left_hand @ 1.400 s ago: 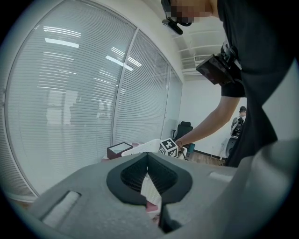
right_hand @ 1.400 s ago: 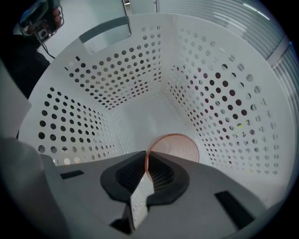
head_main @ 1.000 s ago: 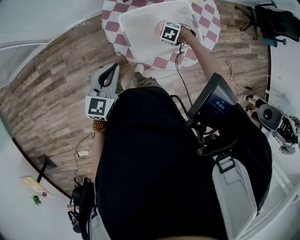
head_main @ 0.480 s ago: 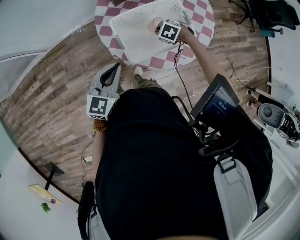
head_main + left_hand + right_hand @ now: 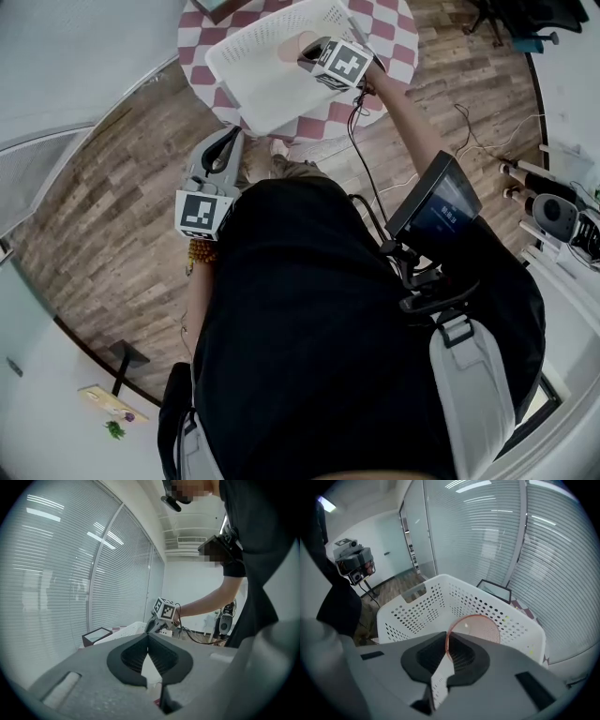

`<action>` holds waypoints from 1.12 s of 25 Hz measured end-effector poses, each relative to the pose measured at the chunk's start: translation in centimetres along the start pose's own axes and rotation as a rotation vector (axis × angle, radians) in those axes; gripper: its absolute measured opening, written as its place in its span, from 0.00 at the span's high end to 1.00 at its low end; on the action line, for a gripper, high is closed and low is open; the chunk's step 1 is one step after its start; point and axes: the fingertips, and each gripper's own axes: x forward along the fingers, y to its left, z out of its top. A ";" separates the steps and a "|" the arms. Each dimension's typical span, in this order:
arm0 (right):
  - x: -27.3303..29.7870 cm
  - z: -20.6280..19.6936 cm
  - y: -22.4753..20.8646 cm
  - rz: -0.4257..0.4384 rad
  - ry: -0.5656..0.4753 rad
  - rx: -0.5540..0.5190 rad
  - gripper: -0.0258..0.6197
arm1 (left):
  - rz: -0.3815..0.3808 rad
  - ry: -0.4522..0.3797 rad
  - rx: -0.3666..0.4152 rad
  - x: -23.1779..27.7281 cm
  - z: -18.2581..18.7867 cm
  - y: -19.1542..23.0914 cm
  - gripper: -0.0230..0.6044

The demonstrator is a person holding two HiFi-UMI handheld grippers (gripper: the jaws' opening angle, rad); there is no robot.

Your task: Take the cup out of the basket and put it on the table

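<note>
Checkered table (image 5: pixel 398 42) is carrying white basket (image 5: pixel 253 80) | right gripper (image 5: pixel 447 644) is pinching pink cup (image 5: pixel 480 627) by its rim, over basket's inside | left gripper (image 5: pixel 148 639) is idling clenched, empty, well apart from basket | step, likely: taking cup out | next: clearing basket wall, lowering cup onto table beside basket

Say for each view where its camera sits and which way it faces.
Head view: on the head, facing steeply down; torso, right arm, left gripper, right gripper over the basket.
Left gripper view: on the left gripper, facing roughly level along its shut jaws; right arm, torso.
Right gripper view: on the right gripper, facing down along jaws clamping the cup; dark clothing.
Shared: the first two both show the right gripper.
</note>
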 end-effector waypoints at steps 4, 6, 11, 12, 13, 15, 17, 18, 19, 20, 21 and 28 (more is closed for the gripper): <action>-1.1 1.1 -0.4 -0.027 -0.067 0.024 0.92 | -0.025 0.002 0.014 0.7 0.0 0.1 0.95; -1.8 1.5 -0.5 -0.041 -0.098 0.036 0.92 | -0.040 0.005 0.021 1.0 -0.1 0.1 0.95; -3.8 2.8 -0.5 -0.076 -0.172 0.059 0.92 | -0.077 0.002 0.047 2.0 0.4 0.2 0.95; -4.0 3.2 -0.6 -0.080 -0.186 0.063 0.92 | -0.083 0.001 0.051 2.2 0.4 0.4 0.95; -4.3 3.5 -0.6 -0.085 -0.201 0.067 0.92 | -0.089 0.000 0.055 2.5 0.5 0.5 0.95; -5.3 4.0 -0.4 -0.099 -0.230 0.074 0.92 | -0.103 -0.004 0.061 2.8 0.8 0.3 0.95; -6.3 4.5 -0.3 -0.115 -0.259 0.081 0.92 | -0.117 -0.009 0.066 3.1 1.1 0.2 0.95; -6.7 4.9 -0.3 -0.121 -0.275 0.085 0.92 | -0.123 -0.010 0.069 3.2 1.2 0.3 0.95; -7.2 5.2 -0.3 -0.127 -0.291 0.090 0.92 | -0.130 -0.008 0.073 3.4 1.2 0.3 0.95; -7.8 5.4 -0.2 -0.133 -0.307 0.094 0.92 | -0.136 -0.004 0.077 3.5 1.2 0.1 0.95; -8.6 5.4 0.1 -0.140 -0.325 0.096 0.92 | -0.141 0.003 0.080 3.4 1.2 -0.3 0.95; -13.8 6.3 1.9 -0.179 -0.461 0.117 0.92 | -0.171 0.004 0.103 3.4 2.3 -2.7 0.95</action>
